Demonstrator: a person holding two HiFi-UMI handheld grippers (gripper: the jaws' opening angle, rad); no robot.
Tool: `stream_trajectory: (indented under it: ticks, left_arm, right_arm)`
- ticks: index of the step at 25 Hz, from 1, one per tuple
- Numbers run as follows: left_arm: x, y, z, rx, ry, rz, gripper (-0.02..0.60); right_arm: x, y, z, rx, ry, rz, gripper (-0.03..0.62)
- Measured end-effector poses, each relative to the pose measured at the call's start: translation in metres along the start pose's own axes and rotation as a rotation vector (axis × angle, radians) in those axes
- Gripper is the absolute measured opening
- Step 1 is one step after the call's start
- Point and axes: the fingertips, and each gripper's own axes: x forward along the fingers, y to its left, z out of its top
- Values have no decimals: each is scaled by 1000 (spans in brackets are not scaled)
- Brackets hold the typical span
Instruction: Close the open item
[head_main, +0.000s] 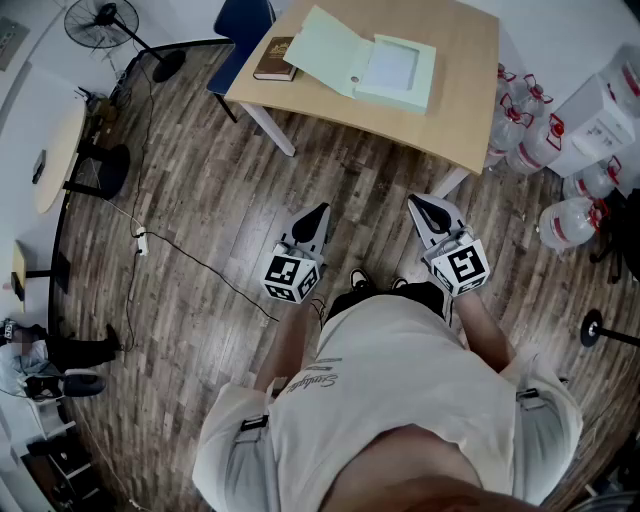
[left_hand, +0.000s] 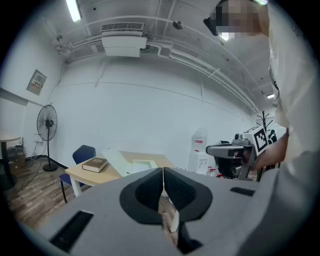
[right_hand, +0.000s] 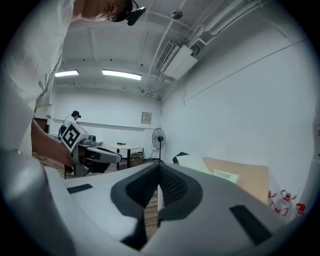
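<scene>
A pale green flat box (head_main: 365, 65) lies open on the wooden table (head_main: 455, 110), its lid (head_main: 318, 50) folded back to the left. It also shows in the left gripper view as the box (left_hand: 134, 163) and in the right gripper view as the box (right_hand: 224, 175). A brown book (head_main: 275, 58) lies beside the lid. Both grippers hang over the floor, short of the table's near edge. My left gripper (head_main: 320, 212) is shut and empty. So is my right gripper (head_main: 424, 205). Their jaws meet in the left gripper (left_hand: 162, 172) and right gripper (right_hand: 159, 175).
A blue chair (head_main: 240, 25) stands at the table's far left corner. Several water bottles (head_main: 560, 170) crowd the floor to the right. A standing fan (head_main: 105, 20), a round table (head_main: 55, 155) and a floor cable with power strip (head_main: 142, 242) are to the left.
</scene>
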Motion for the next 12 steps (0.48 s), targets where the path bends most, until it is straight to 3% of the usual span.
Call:
stream_trajectory:
  ticks: [12]
  left_arm:
    - [3, 25, 3, -2, -11, -28, 15]
  right_arm:
    - [16, 7, 9, 13, -23, 6, -5]
